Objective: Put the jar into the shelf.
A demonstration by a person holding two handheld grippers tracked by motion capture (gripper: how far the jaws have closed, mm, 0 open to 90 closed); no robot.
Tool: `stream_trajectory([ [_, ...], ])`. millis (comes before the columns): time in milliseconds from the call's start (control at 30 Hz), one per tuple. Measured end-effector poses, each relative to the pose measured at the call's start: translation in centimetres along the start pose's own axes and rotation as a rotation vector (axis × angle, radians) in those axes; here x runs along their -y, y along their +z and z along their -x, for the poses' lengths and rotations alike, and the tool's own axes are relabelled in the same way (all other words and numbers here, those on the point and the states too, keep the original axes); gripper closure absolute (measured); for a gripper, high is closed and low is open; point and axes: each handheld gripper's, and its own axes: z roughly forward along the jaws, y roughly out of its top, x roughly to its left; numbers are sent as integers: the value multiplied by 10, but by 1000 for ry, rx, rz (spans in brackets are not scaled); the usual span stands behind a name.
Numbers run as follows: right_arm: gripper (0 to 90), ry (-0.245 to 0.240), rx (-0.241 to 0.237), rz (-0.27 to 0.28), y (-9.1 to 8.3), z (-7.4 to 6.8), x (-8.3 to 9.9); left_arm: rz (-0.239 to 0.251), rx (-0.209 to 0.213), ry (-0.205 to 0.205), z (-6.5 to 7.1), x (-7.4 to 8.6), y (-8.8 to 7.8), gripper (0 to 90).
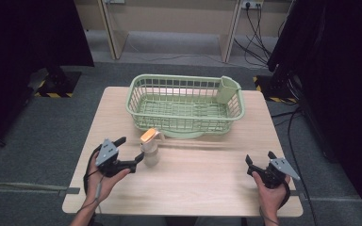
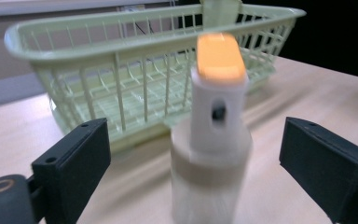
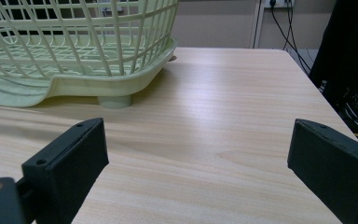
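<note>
Two claws, left claw (image 1: 131, 153) spread around one bottle (image 1: 151, 148); one basket (image 1: 185, 104).

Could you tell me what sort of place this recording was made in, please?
Probably a lab or recording room rather than a home: a lone wooden table on grey carpet, black curtains at both sides, and loose cables running to a wall socket. A green basket and a small bottle look like props.

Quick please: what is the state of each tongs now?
Left tongs: open, the bottle between the jaws, not gripped.
Right tongs: open, holding nothing.
</note>
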Motion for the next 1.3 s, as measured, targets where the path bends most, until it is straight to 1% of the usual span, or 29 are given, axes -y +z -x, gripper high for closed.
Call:
stream_trajectory([
  [33, 50, -2, 0, -1, 0, 0, 0, -2, 0, 5, -1, 6, -8, 66],
  [67, 50, -3, 0, 1, 0, 0, 0, -2, 0, 5, -1, 6, -8, 66],
  [100, 50, -3, 1, 2, 0, 0, 0, -8, 3, 7, -4, 18, -23, 64],
  [200, 50, -6, 3, -1, 0, 0, 0, 0, -9, 3, -7, 32, -43, 61],
  [300, 50, -6, 4, -2, 0, -1, 0, 4, -21, -8, -9, 39, -55, 57],
  [367, 49, -3, 4, -2, 0, 0, 0, 4, -26, -14, -10, 42, -57, 57],
  [600, 48, -2, 4, -1, 0, 0, 0, 1, -28, -21, -11, 44, -54, 61],
  [900, 48, -2, 4, -2, 0, 0, 0, 0, -23, -9, -9, 38, -42, 72],
  [1300, 48, -1, 7, -2, 0, 0, 0, 20, -3, 6, -5, 26, -28, 97],
])
